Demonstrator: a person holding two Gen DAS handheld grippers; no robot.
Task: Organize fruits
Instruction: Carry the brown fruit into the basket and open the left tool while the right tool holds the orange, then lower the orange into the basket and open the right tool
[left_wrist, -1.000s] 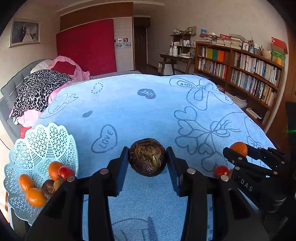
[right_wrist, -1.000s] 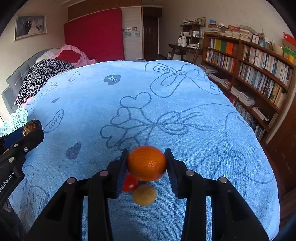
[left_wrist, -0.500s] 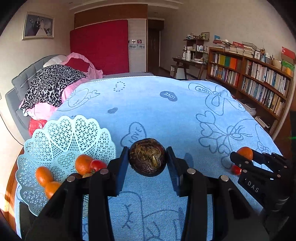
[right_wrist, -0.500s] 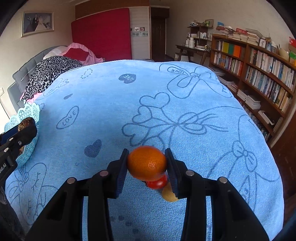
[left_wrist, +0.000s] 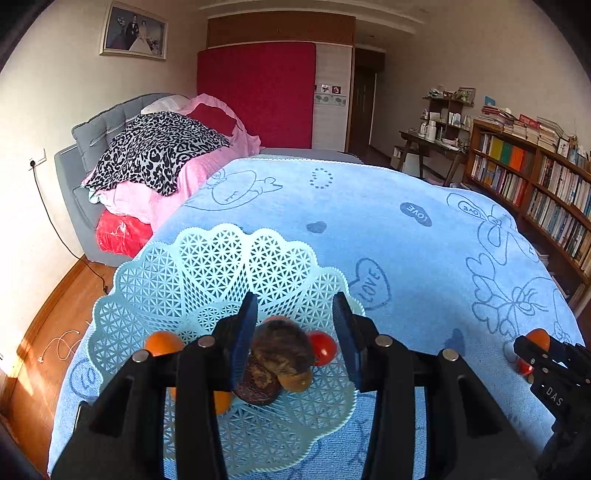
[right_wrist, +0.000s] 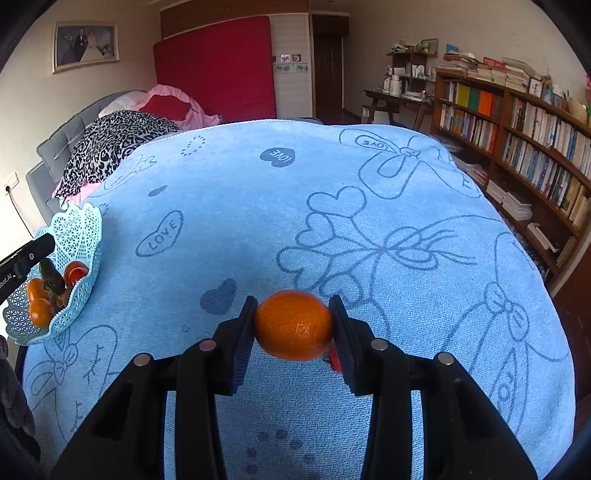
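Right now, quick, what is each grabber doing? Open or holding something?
Left gripper: open over the basket; the dark brown fruit sits free in it.
Right gripper: shut on the orange.

A blue towel printed with hearts and bows (right_wrist: 332, 206) covers the worktop. At ten o'clock stands a grey sofa (left_wrist: 86, 147) heaped with pink and leopard-print bedding (left_wrist: 159, 147). A red panel (left_wrist: 258, 92) fills the wall at twelve, a framed photograph (left_wrist: 133, 31) hangs at eleven, and bookshelves (right_wrist: 517, 125) run along three. Sunlight falls on the wooden floor (left_wrist: 40, 339) at eight.
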